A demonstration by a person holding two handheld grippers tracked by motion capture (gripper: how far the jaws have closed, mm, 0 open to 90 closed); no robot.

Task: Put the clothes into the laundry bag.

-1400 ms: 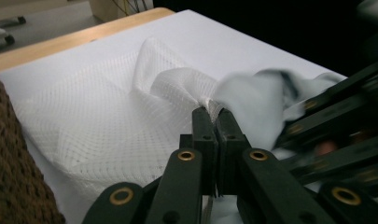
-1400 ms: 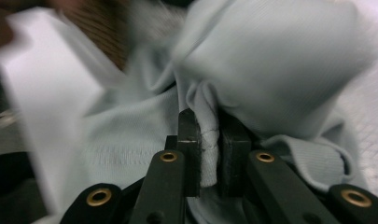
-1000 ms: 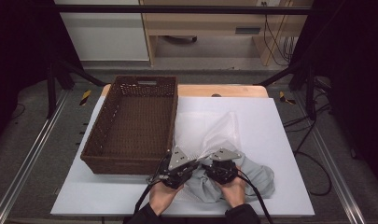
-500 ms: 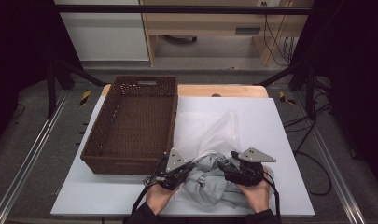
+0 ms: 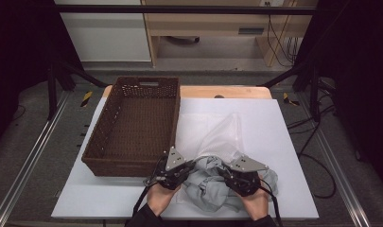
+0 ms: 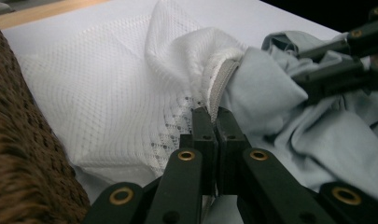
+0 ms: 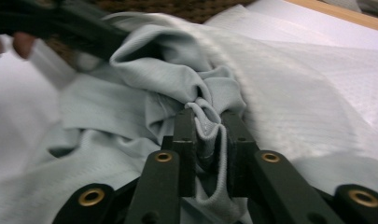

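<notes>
Right gripper (image 5: 229,172) has shifted since the earlier high views: a second ago it sat tight against the left one at the bottom middle of the frame, half a second ago it had swung out toward the right, and now it's a bit back in, low and right of centre. Its jaws have just been closing, and in the right gripper view they're clenched on a bunched fold of the grey garment (image 7: 186,88), the fabric squeezed up between the two black jaws at the bottom middle of that frame.

Left gripper (image 5: 184,169) hasn't budged, sitting at the bottom centre-left of the high view, just off the near right corner of the wicker basket (image 5: 132,127). Its jaws are clamped together on the edge of the white mesh bag (image 6: 130,93), right by the thick hem of the bag's opening, where the grey cloth is bulging out to the right.

So the garment lies on the white bench (image 5: 283,137) at the bottom centre of the high view, between the two grippers and spilling to the lower right, with one end tucked at the bag's mouth. It's pale grey-blue, soft, very crumpled. Compared with before, the heap looks more spread out between the hands. The mesh bag stretches up and away toward the middle of the frame, see-through and wrinkly.
</notes>
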